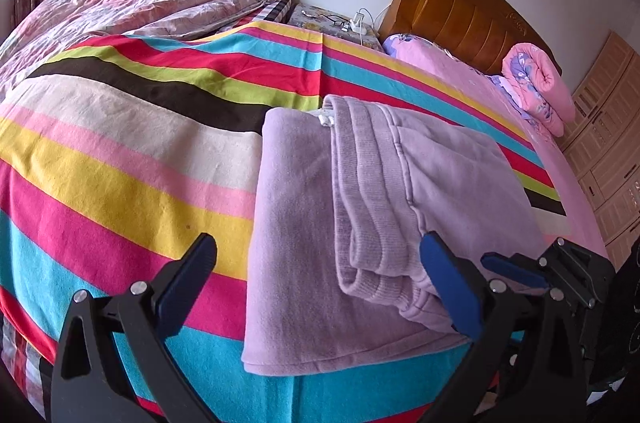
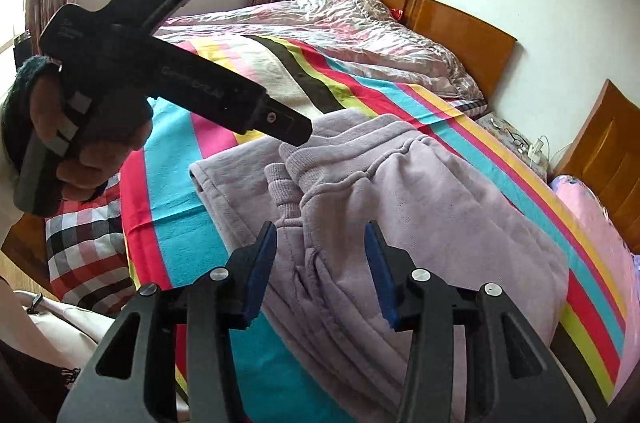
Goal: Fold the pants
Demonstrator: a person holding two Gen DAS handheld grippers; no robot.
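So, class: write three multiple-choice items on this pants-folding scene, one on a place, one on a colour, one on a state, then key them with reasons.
1. Where do the pants lie?
A. on the striped blanket
B. on the floor
C. on the bedside table

2. What colour are the pants?
A. dark green
B. pale lilac
C. orange

3. How does the right gripper stand?
A. shut on the pants
B. shut on a pillow
C. open, clamping nothing

Key:
1 A, striped cloth shows all round the folded pants.
2 B, both wrist views show them pale lilac.
3 C, its blue pads stand apart above the fabric.
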